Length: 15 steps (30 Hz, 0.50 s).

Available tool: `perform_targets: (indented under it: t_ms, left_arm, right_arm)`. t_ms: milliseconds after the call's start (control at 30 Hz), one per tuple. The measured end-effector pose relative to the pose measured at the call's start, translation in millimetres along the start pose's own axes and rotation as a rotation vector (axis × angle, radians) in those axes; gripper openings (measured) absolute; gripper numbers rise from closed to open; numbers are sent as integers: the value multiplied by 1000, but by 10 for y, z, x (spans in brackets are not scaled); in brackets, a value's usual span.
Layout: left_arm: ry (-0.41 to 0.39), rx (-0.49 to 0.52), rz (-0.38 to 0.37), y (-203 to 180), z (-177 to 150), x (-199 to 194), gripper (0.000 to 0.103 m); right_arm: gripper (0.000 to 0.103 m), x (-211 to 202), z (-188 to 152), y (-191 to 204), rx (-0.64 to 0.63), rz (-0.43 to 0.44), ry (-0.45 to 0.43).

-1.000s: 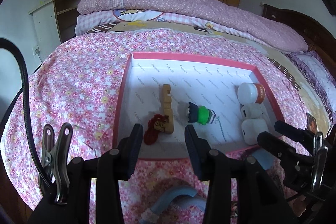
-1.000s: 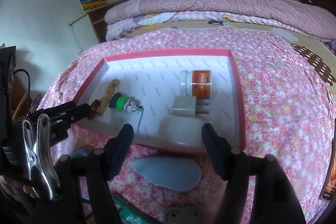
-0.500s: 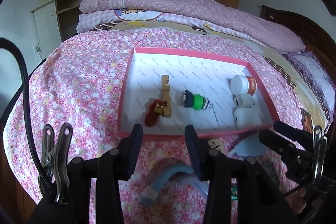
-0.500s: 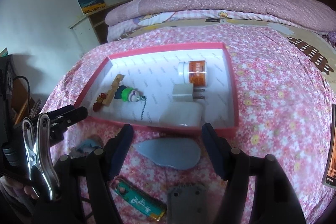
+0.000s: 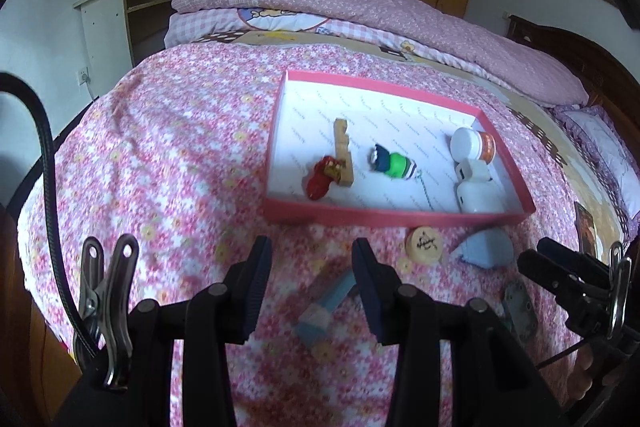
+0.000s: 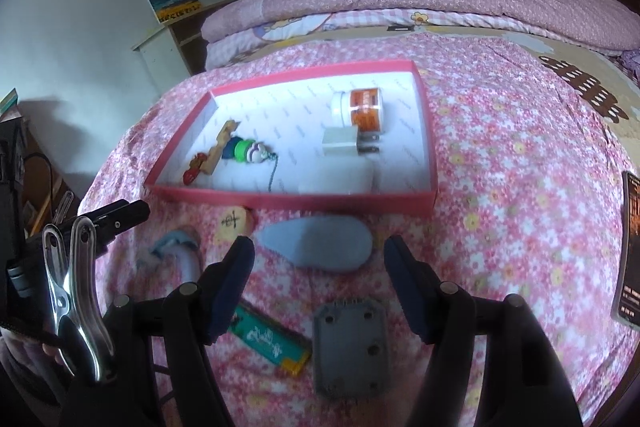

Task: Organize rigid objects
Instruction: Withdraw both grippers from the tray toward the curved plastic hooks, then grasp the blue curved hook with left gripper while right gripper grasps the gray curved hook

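Red-rimmed tray white inside, jar, charger, both claws spread, empty

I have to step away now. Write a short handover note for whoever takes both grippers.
Left gripper: open, empty. Right gripper: open, empty.
In the pink tray: wooden piece, green toy, jar, white charger.
Left on the bedspread, near the tray's front edge: wooden disc, blue oval piece, curved blue piece, grey plate, green bar.
Next is probably the blue oval piece, between the right fingers.
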<state>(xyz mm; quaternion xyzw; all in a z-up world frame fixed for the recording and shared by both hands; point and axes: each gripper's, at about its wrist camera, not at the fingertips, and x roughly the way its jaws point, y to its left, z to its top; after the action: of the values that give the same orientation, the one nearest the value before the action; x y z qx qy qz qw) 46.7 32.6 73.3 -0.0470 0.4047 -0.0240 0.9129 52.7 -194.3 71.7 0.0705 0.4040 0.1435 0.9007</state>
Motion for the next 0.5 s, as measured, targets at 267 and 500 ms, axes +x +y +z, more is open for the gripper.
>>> perform_targets:
  t_ms: [267,500]
  left_arm:
    - [36,16,5,24,-183,25,44]
    - [37,66,2,-51,-243,45,44]
  right_arm:
    - [69,-82,-188,6,-14,-1,21]
    - [69,-101,-257,52,-20,21,32]
